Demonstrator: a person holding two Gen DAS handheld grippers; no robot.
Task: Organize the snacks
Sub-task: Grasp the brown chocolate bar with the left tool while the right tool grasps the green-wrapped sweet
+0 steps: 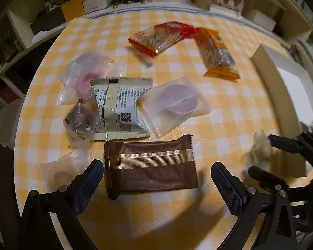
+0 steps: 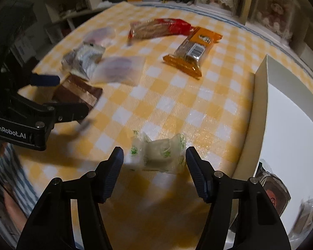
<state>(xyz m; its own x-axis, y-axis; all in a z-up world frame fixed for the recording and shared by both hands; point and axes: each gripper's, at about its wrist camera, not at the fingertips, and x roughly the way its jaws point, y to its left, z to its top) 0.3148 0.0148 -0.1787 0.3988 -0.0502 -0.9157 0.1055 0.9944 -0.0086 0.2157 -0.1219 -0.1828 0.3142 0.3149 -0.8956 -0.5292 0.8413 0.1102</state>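
Snacks lie scattered mid-counter [image 1: 229,112]; left gripper [image 1: 156,179] jaws stand apart around the brown packet [image 1: 150,166], right gripper [image 2: 154,162] jaws apart around a clear wrapped sweet [image 2: 158,154], beside the white box wall [image 2: 258,104].

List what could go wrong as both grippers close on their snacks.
1. The left gripper straddles the brown packet, whose far edge seems to touch the silver packet; closing may drag that one too.
2. The right gripper brackets a crinkly clear-wrapped snack; the loose wrapper may slip free.
3. The white box wall stands close by; a swing could bump it.
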